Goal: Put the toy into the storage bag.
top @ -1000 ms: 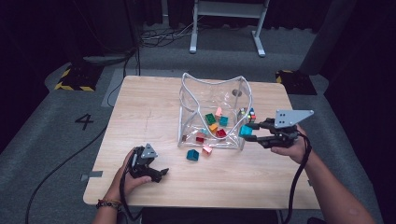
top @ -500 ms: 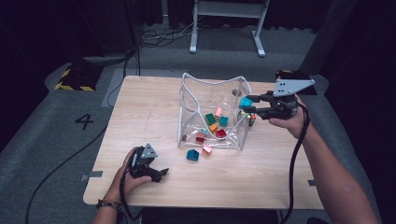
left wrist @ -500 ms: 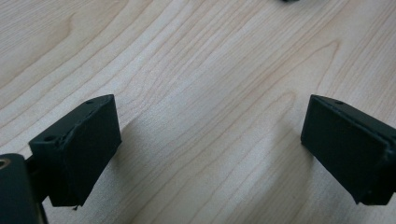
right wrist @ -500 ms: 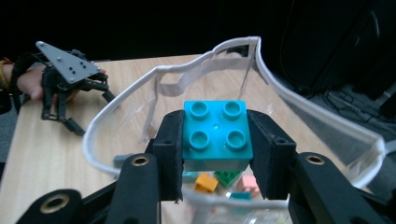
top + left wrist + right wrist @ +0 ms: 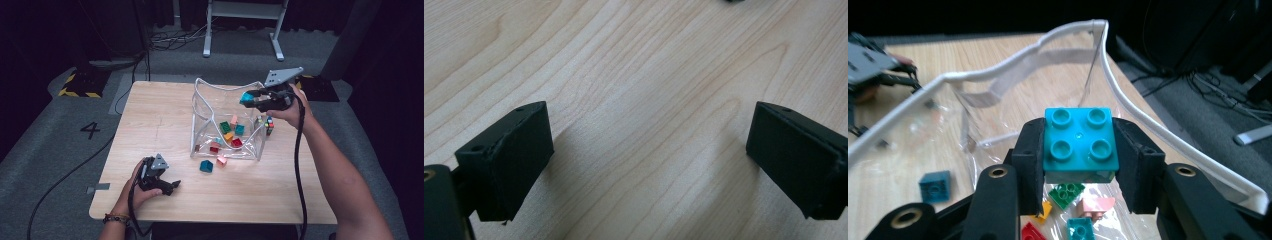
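My right gripper (image 5: 248, 99) (image 5: 1079, 152) is shut on a teal studded brick (image 5: 246, 98) (image 5: 1080, 140), held in the air over the right rim of a clear plastic bag (image 5: 227, 122) (image 5: 1013, 70) with a white edge. Inside the bag lie several coloured bricks (image 5: 231, 131), among them a green one (image 5: 1066, 193) and a red one (image 5: 1033, 232). My left gripper (image 5: 172, 186) (image 5: 649, 160) rests on the wooden table (image 5: 160, 115) near its front left, jaws open with bare wood between them.
A dark teal brick (image 5: 206, 166) (image 5: 935, 186) and a pink brick (image 5: 221, 160) lie on the table just in front of the bag. A multicoloured cube (image 5: 269, 125) sits at the bag's right side. Cables and a metal stand (image 5: 245, 27) are on the floor behind the table.
My right gripper has carried the teal brick up and toward the far side, from beside the bag's right edge to above its rim. The left gripper has stayed put.
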